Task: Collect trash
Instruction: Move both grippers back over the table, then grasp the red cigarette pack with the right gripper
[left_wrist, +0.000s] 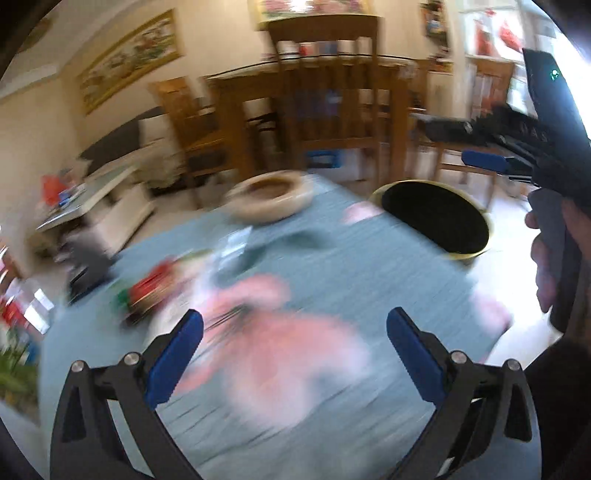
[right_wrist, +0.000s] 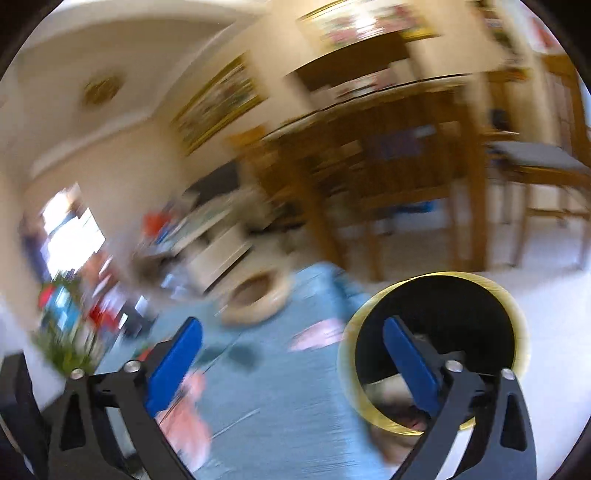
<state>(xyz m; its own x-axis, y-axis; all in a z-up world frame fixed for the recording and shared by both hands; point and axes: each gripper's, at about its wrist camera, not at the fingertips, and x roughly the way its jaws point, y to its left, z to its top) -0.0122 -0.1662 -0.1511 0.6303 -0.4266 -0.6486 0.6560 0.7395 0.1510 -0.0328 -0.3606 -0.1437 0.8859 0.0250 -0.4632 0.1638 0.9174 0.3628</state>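
Both views are motion-blurred. My left gripper (left_wrist: 294, 330) is open and empty above a blue-grey rug (left_wrist: 369, 266), over a blurred pink piece of trash (left_wrist: 280, 350). A red and green wrapper (left_wrist: 151, 291) lies to its left, and a small pink scrap (left_wrist: 360, 213) lies by a black round bin with a gold rim (left_wrist: 436, 218). My right gripper (right_wrist: 291, 339) is open and empty, its right finger over the bin (right_wrist: 436, 325). The pink trash (right_wrist: 184, 417) shows under its left finger. The right gripper also shows in the left wrist view (left_wrist: 491, 160), open.
A round beige basket (left_wrist: 271, 197) sits at the rug's far edge. Behind it stand a wooden dining table (left_wrist: 325, 85) and chairs (left_wrist: 332, 122). A low white table with clutter (left_wrist: 92, 199) is at the left. Pale floor surrounds the rug.
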